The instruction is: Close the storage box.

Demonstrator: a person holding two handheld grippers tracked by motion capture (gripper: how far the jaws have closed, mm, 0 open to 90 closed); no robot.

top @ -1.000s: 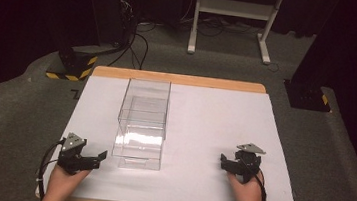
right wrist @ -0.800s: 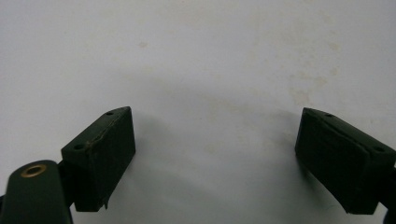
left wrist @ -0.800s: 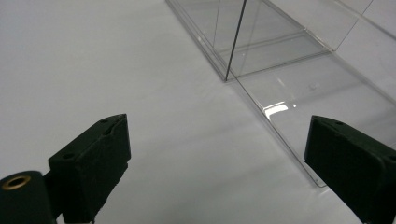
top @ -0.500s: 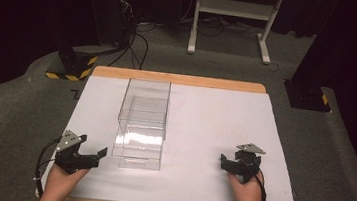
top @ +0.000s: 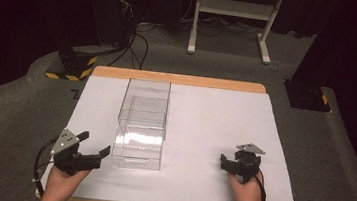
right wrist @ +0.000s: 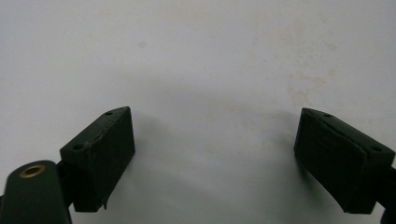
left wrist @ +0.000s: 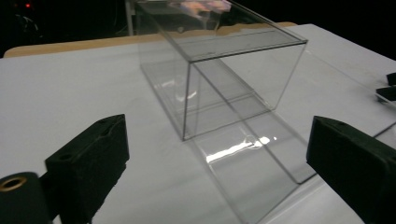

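Clear box [top: 142, 122]: stands on the white table cover [top: 214, 119], left of centre, long axis running from the person toward the far edge; its transparent walls are hard to trace, and a flat clear panel lies at its near end. Left gripper [top: 95, 146]: just left of the box's near end, raised, aimed at it, jaws widening and empty. Right gripper [top: 228, 162]: well apart at right, tilted toward the cover, jaws spread, holding nothing.

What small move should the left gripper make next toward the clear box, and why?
Probably ease the left gripper forward and right to the near end of the clear box. Its jaws are opening, with nothing between them, and they already face the box, whose near corner stands just ahead in the left gripper view. The right gripper rests open on the white table cover, apart from the box.
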